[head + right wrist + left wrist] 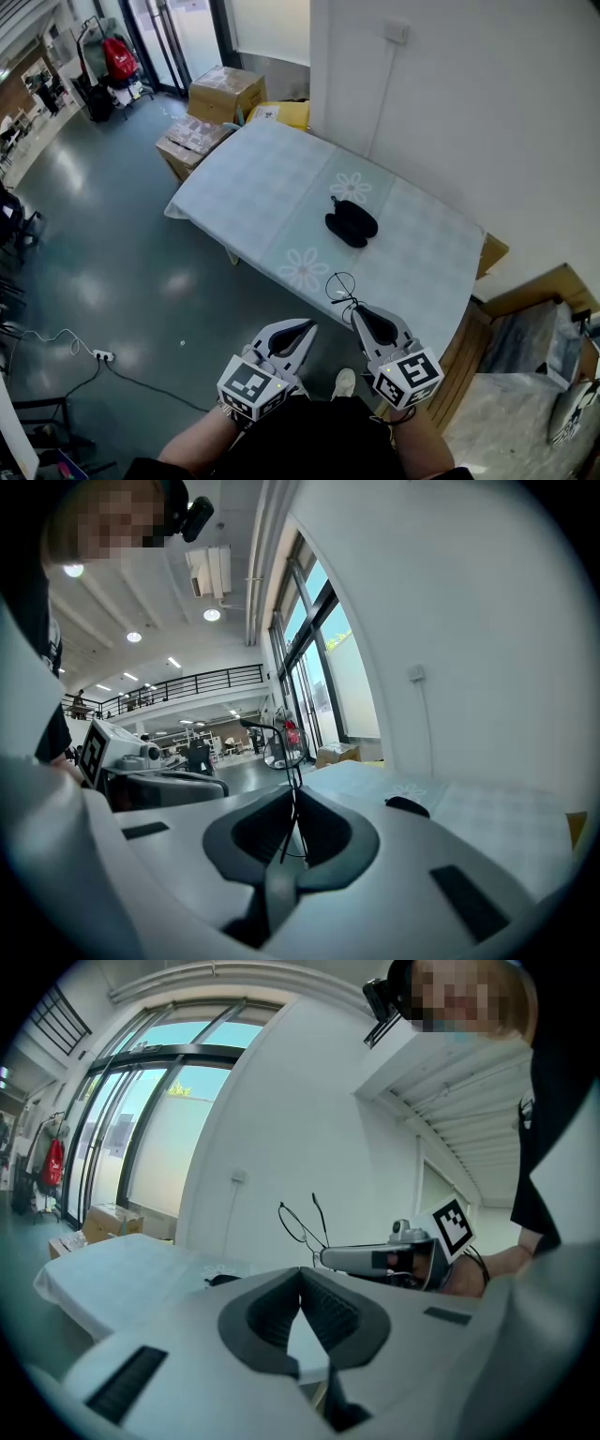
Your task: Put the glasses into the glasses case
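Two grippers low in frame | right gripper [359, 312] clamped on glasses [340, 286] by thin arm | left gripper [307, 327] closed, empty | case [351, 223] mid-frame on table [262, 187] | risk: wire slips, glasses drop

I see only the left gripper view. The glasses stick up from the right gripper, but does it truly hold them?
Observer: Yes. The right gripper view shows the right gripper with its jaws shut on a thin wire of the glasses.
Operator: Where does the case lie?
Observer: In the head view, the black glasses case lies near the middle of the table, apart from the glasses.
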`<control>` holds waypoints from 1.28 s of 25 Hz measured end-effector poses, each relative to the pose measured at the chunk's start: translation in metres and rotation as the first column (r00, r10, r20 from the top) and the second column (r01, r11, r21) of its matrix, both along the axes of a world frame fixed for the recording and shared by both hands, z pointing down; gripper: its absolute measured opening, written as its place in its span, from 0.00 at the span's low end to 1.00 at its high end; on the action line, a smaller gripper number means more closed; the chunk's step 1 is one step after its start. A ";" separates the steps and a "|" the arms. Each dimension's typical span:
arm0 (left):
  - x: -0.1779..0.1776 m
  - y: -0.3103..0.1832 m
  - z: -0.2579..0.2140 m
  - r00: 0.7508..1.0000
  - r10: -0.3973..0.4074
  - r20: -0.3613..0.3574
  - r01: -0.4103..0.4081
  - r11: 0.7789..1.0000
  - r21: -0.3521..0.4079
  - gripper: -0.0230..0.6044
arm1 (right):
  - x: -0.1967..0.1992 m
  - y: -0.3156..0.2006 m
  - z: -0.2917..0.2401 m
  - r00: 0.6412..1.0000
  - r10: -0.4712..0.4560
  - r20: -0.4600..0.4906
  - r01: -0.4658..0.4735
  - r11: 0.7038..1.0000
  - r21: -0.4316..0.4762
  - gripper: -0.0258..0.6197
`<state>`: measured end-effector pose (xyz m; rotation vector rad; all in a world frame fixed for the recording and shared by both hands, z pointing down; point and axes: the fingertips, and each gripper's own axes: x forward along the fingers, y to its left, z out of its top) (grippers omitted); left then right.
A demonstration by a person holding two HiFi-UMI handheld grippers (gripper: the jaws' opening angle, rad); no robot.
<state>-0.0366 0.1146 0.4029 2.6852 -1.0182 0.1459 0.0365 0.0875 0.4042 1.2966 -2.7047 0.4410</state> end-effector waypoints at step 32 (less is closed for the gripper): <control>0.008 -0.076 0.015 1.000 -0.009 0.017 0.010 1.000 -0.025 0.08 | 0.000 -0.088 0.015 0.999 -0.046 0.007 0.046 0.998 -0.039 0.10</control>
